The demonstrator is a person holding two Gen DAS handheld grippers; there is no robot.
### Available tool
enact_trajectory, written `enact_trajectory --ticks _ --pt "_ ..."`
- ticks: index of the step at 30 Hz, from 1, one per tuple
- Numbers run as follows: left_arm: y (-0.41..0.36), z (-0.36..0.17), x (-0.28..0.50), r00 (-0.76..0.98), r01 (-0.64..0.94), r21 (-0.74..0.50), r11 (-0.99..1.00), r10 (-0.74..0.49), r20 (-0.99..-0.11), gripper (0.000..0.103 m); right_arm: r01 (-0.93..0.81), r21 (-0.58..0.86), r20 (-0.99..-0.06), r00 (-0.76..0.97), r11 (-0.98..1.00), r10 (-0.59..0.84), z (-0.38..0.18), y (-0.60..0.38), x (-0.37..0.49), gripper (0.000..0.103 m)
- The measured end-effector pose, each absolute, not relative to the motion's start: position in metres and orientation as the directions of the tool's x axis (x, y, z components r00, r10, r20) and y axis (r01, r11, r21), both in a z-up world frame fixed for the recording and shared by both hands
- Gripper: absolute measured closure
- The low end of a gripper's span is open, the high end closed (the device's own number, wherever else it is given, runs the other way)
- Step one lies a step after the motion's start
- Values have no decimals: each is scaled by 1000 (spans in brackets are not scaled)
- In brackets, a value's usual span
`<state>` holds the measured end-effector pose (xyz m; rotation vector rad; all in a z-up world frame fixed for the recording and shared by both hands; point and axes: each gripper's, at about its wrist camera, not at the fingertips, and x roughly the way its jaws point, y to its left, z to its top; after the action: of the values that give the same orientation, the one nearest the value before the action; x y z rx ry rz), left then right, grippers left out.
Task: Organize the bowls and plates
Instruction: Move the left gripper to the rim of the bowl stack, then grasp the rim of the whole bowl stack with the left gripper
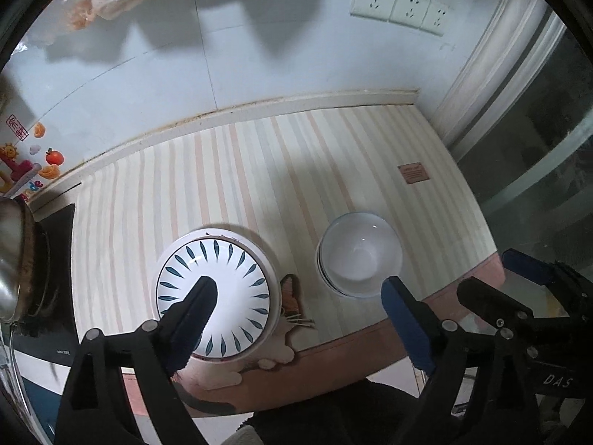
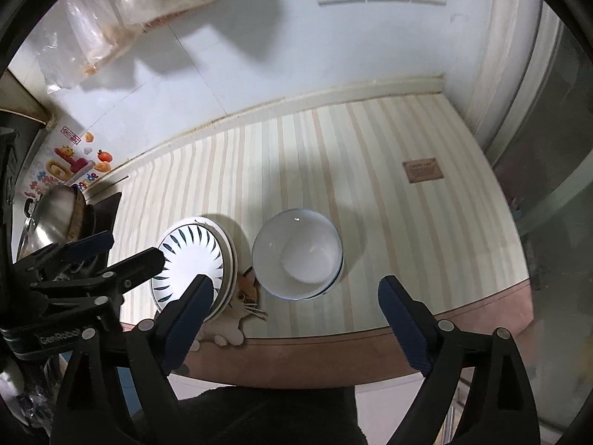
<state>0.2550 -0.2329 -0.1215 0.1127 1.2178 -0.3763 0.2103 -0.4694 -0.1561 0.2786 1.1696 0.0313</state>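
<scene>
Both claws gape empty above the table edge: left gripper over the plates, right gripper facing the bowls dead ahead on the striped mat, so each stack has its nearer hand.

striped counter carries stacked plates and bowls (nested).

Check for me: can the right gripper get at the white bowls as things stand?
Probably yes. The right gripper is open and empty, the white bowls lie straight ahead between its fingers, and nothing stands between.
</scene>
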Motion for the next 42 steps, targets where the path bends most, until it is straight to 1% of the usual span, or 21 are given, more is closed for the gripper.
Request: enact_trajectory --ticks 11,16,20,25,28,34,37,42 --pt "-218 -80 231 366 372 -104 923 -248 -897 11 139 213 -881 456 967 128 -110 -467 178 8" --pt "-218 -77 228 370 374 -114 921 -261 -892 11 149 222 -869 479 964 126 -99 -469 173 8" --pt "-222 -88 238 333 373 -150 916 -283 -900 11 165 243 -869 476 956 138 -107 -476 177 7" --pt "-234 -129 266 243 356 -203 912 -300 -922 11 181 340 -862 451 923 229 -140 -495 190 7" --pt "-241 -165 291 168 330 -239 913 -306 -937 11 195 397 -860 420 897 289 -172 -509 202 7" --pt "-262 -238 329 -2 290 -289 912 -302 -953 12 233 456 -866 337 859 368 -244 -525 228 7" --pt "-273 -271 341 -82 268 -321 908 -311 -947 12 254 507 -852 288 823 436 -288 -531 241 7" --pt "-287 -314 358 -201 207 -392 897 -353 -914 12 275 586 -809 253 762 530 -340 -534 255 7"
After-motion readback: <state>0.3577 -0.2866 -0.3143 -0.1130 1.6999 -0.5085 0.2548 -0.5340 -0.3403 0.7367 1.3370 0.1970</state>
